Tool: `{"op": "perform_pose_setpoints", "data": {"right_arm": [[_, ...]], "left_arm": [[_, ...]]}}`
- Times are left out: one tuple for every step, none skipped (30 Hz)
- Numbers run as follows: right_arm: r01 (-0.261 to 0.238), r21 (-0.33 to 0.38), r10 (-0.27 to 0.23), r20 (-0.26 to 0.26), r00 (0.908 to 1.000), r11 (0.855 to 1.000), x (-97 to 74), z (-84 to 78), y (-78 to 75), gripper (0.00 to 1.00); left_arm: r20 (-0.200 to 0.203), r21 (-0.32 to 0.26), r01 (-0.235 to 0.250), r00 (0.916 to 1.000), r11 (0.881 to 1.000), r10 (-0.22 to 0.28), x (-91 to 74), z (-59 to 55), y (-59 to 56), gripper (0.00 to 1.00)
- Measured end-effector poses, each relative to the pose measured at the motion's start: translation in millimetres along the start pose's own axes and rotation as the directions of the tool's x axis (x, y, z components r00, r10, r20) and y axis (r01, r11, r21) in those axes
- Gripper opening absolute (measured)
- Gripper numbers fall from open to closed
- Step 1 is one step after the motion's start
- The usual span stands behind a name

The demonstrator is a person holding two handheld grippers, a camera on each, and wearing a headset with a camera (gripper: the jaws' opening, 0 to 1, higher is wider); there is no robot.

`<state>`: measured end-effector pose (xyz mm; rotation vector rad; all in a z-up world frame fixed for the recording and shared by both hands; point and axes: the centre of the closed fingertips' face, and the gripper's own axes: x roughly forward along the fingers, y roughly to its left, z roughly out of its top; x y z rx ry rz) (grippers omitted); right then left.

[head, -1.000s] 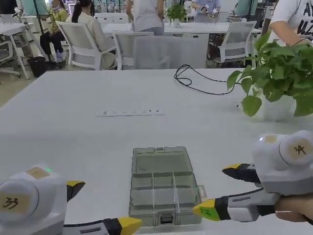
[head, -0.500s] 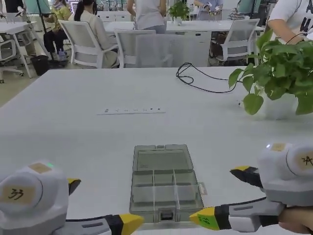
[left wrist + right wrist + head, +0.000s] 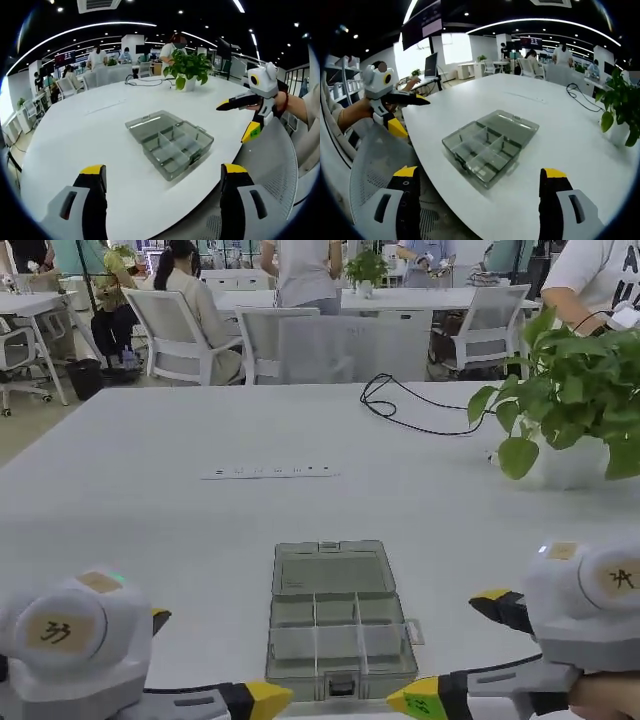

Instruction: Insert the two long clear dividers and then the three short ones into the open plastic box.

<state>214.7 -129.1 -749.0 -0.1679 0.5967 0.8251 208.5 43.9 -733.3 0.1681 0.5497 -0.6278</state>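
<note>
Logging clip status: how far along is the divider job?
Done: clear dividers already split the base of the open plastic box into a grid of compartments, though the exact count is unclear. In hand: nothing. The left gripper and right gripper are open and empty, flanking the box. Left: probably no inserting. The lid lies open.

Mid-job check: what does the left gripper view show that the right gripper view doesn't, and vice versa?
Left gripper view adds the right gripper, open, in a hand on the right past the box. Right gripper view adds the left gripper, open, on the left, and a dark monitor on a far desk. Both share the open box with dividers standing in it, the potted plant and the white table.
</note>
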Motion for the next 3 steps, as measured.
{"op": "perform_pose_setpoints", "data": {"right_arm": [[0.001, -0.004, -0.002, -0.003, 1.0, 1.0, 1.3, -0.8, -0.1, 1.0], [0.0, -0.007, 0.0, -0.006, 1.0, 1.0, 2.0, -1.3, 0.4, 1.0], [-0.003, -0.01, 0.003, -0.01, 0.9999, 1.0, 3.1, -1.8, 1.3, 1.0]], "left_arm": [[-0.009, 0.016, 0.003, 1.0, 1.0, -0.003, 2.4, -0.5, -1.2, 0.97], [-0.017, 0.025, 0.004, 0.9998, 1.0, -0.004, 3.9, -1.0, -1.8, 0.96], [-0.027, 0.042, 0.007, 0.9996, 0.999, -0.005, 6.7, -1.2, -2.6, 0.96]]}}
